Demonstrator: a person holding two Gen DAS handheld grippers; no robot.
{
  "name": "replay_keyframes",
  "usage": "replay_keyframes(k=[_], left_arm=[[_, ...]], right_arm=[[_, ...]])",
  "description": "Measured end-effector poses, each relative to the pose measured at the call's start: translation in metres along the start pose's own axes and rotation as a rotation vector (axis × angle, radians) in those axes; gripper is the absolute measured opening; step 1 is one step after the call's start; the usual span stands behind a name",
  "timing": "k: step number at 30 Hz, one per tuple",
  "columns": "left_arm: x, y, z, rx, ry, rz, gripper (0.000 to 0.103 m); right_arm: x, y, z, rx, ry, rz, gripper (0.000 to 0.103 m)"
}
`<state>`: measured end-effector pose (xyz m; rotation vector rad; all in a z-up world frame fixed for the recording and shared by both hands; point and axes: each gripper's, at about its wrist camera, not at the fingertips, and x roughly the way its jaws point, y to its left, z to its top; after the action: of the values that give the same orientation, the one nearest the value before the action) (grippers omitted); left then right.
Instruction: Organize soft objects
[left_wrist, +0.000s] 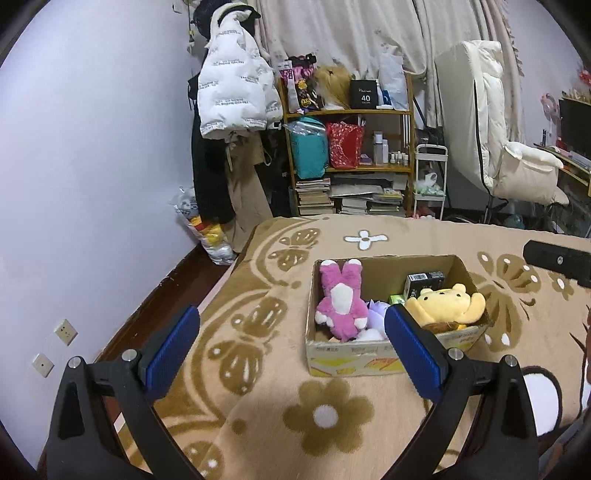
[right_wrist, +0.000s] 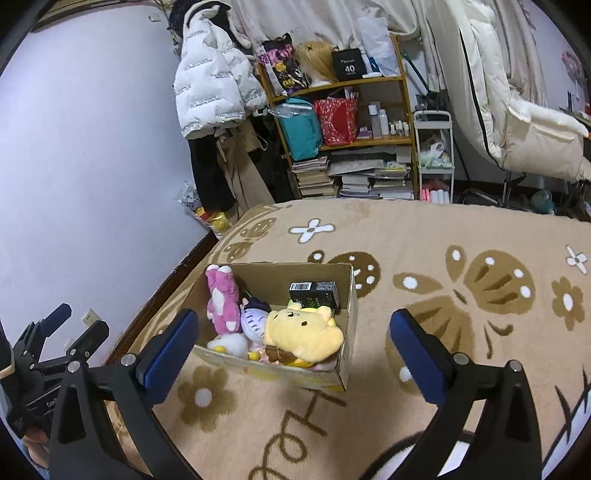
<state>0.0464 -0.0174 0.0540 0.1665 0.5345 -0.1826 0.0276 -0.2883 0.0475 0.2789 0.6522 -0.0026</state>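
A cardboard box (left_wrist: 369, 360) (right_wrist: 349, 295) sits on a beige flowered blanket. In it lie a pink plush rabbit (left_wrist: 341, 301) (right_wrist: 219, 297), a yellow bear plush (left_wrist: 448, 304) (right_wrist: 301, 328), a purple striped plush (right_wrist: 253, 317) and a black carton (left_wrist: 424, 282) (right_wrist: 314, 291). My left gripper (left_wrist: 291, 349) is open and empty, held just in front of the box. My right gripper (right_wrist: 293, 350) is open and empty, above the box's near edge. The left gripper also shows at the left edge of the right wrist view (right_wrist: 79, 325).
The blanket (left_wrist: 258, 424) (right_wrist: 461, 236) covers the bed. Beyond its far edge stand a wooden shelf (left_wrist: 347, 147) with bags and books, hanging coats (left_wrist: 229, 92), a white cart (left_wrist: 430, 181) and a white padded chair (left_wrist: 498, 129). A wall is on the left.
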Motion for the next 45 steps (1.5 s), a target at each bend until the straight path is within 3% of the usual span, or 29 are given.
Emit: replay_keyframes(k=[15,27,33,45], left_arm=[[-0.041,-0.002,-0.028,0.031,-0.084,0.036,0.100],[-0.024,-0.003,-0.049,0.020,-0.072,0.046,0.100],[-0.013,-0.006,-0.060,0.021,-0.041,0.046,0.100],[-0.009,-0.009,-0.064,0.038,-0.049,0.026,0.100]], right_arm=[[-0.041,-0.003,-0.032,-0.042,-0.045,-0.044,0.103],[-0.027,-0.014,-0.055,-0.047,-0.074,-0.096,0.103],[-0.015,-0.013,-0.063,-0.075,-0.042,-0.114,0.103],[-0.014,-0.010,-0.069,-0.080,-0.051,-0.145,0.103]])
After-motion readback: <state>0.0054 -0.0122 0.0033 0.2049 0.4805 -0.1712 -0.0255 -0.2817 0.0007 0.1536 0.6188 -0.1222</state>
